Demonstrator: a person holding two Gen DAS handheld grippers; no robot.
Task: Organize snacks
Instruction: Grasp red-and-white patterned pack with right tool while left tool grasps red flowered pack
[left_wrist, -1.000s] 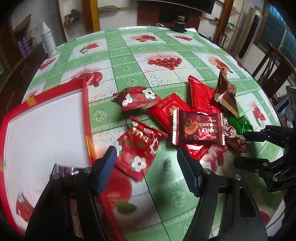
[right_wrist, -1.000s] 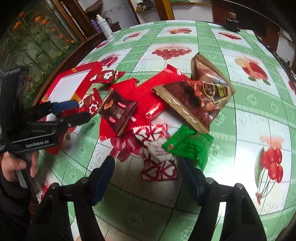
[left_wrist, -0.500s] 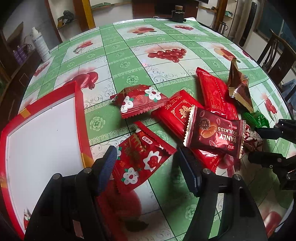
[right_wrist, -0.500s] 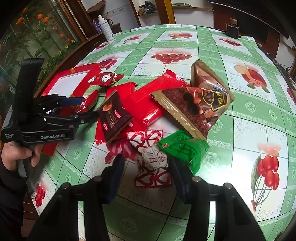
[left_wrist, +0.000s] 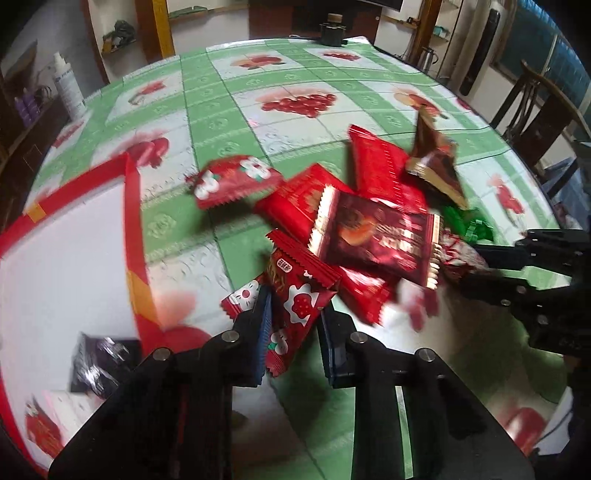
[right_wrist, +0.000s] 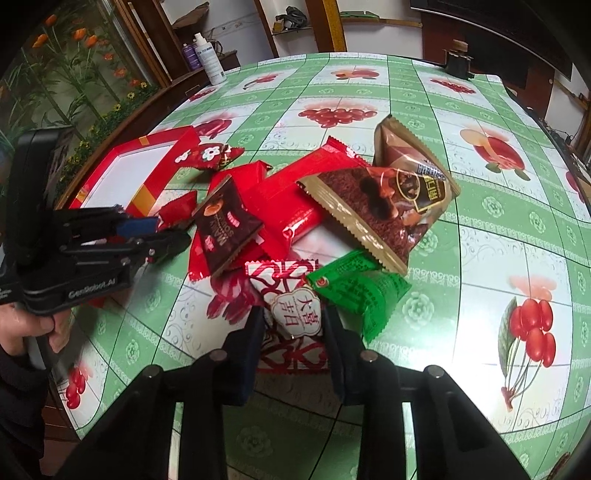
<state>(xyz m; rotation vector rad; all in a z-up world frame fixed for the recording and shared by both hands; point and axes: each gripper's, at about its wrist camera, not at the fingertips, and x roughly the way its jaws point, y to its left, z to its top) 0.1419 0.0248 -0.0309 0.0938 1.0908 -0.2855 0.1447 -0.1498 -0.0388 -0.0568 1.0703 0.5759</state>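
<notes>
on the counter, which has a green and white cloth with printed fruit, the snacks lie in a loose pile in front of me. my left gripper is closing, and between its blue pads i see a red flower-print packet; the pads already touch its two sides. my right gripper is closing too, and a white and red heart-print packet is between its pads, which are against the packet's edges.

just to the right of the heart-print packet, a green packet lies and touches it. above these two a big brown and gold chocolate bag rests on top of a long red packet. a dark brown almond packet lies tilted on other red wrappers, near the tip of my left gripper in the right wrist view. a second flower-print packet sits alone, between the pile and the box.

at the left side of the counter there is a red box with a white inside. in its near corner i can see a dark shiny packet and a small red one, both blurred. a hand in a dark sleeve holds the handle of the left gripper. far behind, a white bottle stands at the counter's edge.
</notes>
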